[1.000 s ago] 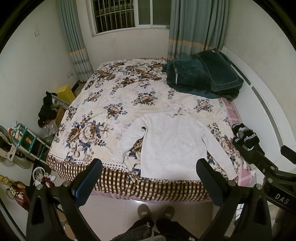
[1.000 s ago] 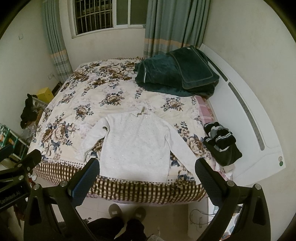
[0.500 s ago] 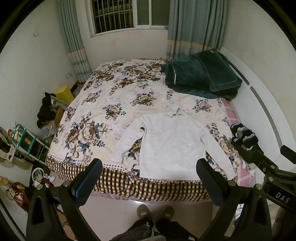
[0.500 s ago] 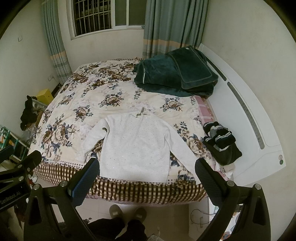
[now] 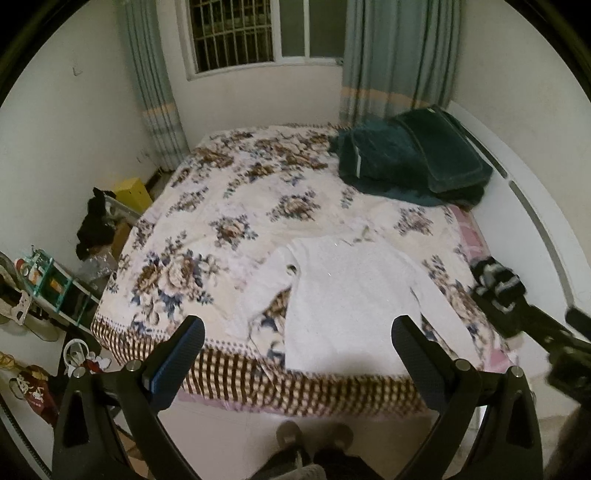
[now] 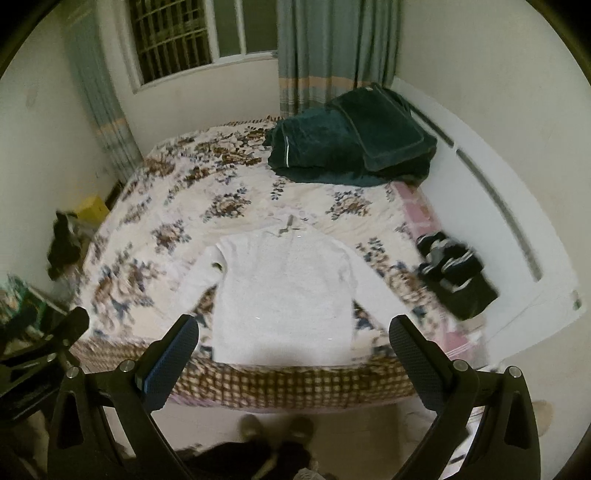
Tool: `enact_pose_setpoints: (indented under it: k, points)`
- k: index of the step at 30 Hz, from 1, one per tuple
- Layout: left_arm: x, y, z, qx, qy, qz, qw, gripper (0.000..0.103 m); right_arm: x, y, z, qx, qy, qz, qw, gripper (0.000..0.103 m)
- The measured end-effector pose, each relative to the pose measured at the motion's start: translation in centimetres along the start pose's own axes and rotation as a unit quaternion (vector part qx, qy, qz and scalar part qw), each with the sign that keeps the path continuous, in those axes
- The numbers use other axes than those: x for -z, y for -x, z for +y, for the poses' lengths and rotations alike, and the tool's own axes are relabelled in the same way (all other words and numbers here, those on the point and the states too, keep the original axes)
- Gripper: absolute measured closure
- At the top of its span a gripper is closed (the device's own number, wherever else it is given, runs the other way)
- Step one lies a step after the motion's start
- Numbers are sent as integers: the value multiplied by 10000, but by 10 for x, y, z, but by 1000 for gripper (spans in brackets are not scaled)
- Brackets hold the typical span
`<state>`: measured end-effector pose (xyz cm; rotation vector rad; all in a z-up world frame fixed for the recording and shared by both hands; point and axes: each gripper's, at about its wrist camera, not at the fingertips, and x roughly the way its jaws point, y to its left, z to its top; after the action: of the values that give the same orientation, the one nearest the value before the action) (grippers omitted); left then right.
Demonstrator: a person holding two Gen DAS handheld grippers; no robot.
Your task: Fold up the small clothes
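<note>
While flat — sweater (image 5: 351, 295) on floral bed (image 5: 229, 206)

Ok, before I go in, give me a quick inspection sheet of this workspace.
Surface: floral bedspread with checked border.
Job's things: white sweater flat near the front edge, sleeves spread; striped dark garment bundled at the right edge.
Clutter: dark green blankets piled at the far right corner.
Grippers: left gripper and right gripper both open, above the floor before the bed, holding nothing.
Cables: nothing seen.
Surroundings: barred window, curtains, yellow box, shelf clutter left; person's shoes below.
</note>
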<state>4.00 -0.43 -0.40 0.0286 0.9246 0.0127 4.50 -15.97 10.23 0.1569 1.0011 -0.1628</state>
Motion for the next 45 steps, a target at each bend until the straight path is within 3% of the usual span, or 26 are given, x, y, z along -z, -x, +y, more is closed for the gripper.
enact_pose_setpoints:
  k: [4, 11, 12, 14, 15, 20, 25, 29, 31, 34, 35, 36, 37, 38, 39, 41, 45]
  points:
    - [-1, -46, 3, -253, -88, -237, 9994, 0, 1, -56, -47, 282, -712, 281, 9967, 0]
    - [1, -155, -3, -315, -290, 110, 9990, 0, 46, -167, -157, 1057, -1874, 852, 9729, 1]
    - [0, -169, -7, -396, -316, 177, 9986, 0, 52, -187, -179, 1155, -2050, 943, 9673, 6]
    - [-1, -203, -15, -466, -324, 352, 9978, 0, 71, -224, -222, 1206, -2314, 1126, 9588, 39]
    - [0, -217, -19, -536, -326, 429, 9971, 0, 79, -243, -240, 1259, -2416, 1246, 9541, 45]
    - [-2, -295, -54, -833, -348, 744, 9931, 0, 123, -346, -359, 1101, -3550, 1706, 9126, 46]
    - [5, -370, -95, -1070, -446, 1190, 9861, 0, 183, -448, -477, 1097, -4799, 1964, 8480, 40]
    - [21, -431, -124, -1144, -593, 1728, 9765, 0, 230, -519, -540, 1554, -4989, 2201, 8237, 36]
    - [28, -453, -133, -1223, -680, 1907, 9716, 0, 253, -559, -558, 1457, -5065, 2424, 8145, 35]
    - [38, -480, -144, -1308, -803, 2104, 9655, 0, 273, -600, -566, 1186, -5112, 2707, 8071, 35]
    - [41, -490, -148, -1313, -846, 2148, 9641, 0, 275, -608, -565, 1128, -5086, 2739, 8085, 39]
    - [43, -498, -152, -1310, -876, 2182, 9631, 0, 273, -613, -562, 1138, -4949, 2687, 8185, 47]
    - [45, -505, -154, -1312, -921, 2199, 9623, 0, 269, -615, -558, 1213, -4747, 2653, 8304, 76]
    - [47, -512, -157, -1307, -981, 2200, 9617, 0, 265, -615, -555, 1283, -4561, 2618, 8408, 95]
    - [48, -517, -161, -1283, -1024, 2185, 9619, 0, 259, -610, -553, 1428, -4378, 2487, 8521, 95]
    - [51, -526, -165, -1188, -1102, 2138, 9634, 0, 250, -596, -559, 1617, -4240, 2233, 8627, 95]
    - [55, -543, -172, -950, -1168, 1985, 9685, 0, 235, -560, -601, 2098, -4301, 1623, 8630, 96]
